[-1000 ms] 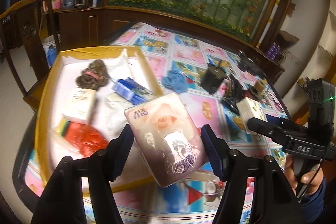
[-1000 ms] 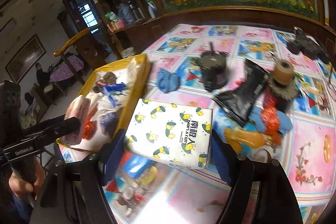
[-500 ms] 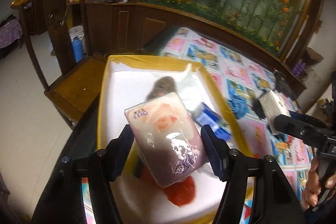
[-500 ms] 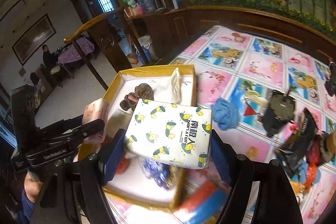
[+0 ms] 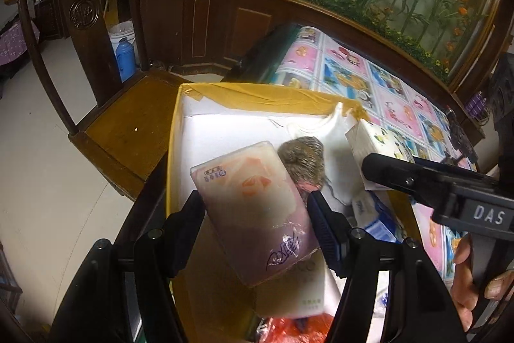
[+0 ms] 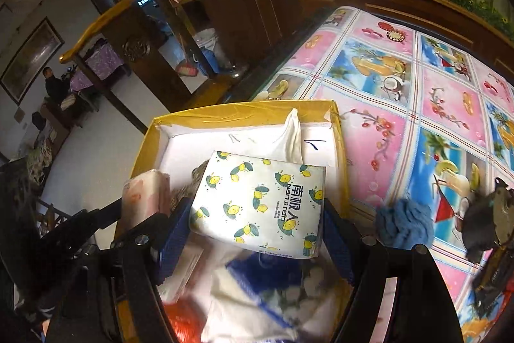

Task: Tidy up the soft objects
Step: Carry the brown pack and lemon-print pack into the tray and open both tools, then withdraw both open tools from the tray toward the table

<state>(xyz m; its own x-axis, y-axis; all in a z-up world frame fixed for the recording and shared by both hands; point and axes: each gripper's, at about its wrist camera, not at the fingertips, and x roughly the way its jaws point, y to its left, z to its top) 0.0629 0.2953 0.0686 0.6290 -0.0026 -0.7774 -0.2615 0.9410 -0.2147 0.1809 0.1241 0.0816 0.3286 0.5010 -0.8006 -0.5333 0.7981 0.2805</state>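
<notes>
Our left tool (image 5: pixel 255 208) grips the pink tissue pack (image 5: pixel 257 211), our right tool (image 6: pixel 253 224) the lemon-print pack (image 6: pixel 260 204), both over the yellow box (image 6: pixel 244 114). We should lower them into the bare far-left corner, then release gently.

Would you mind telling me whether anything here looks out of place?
One soft item sits outside the box: a crumpled blue cloth lies on the tablecloth, right of the box, beside dark non-soft clutter.
</notes>
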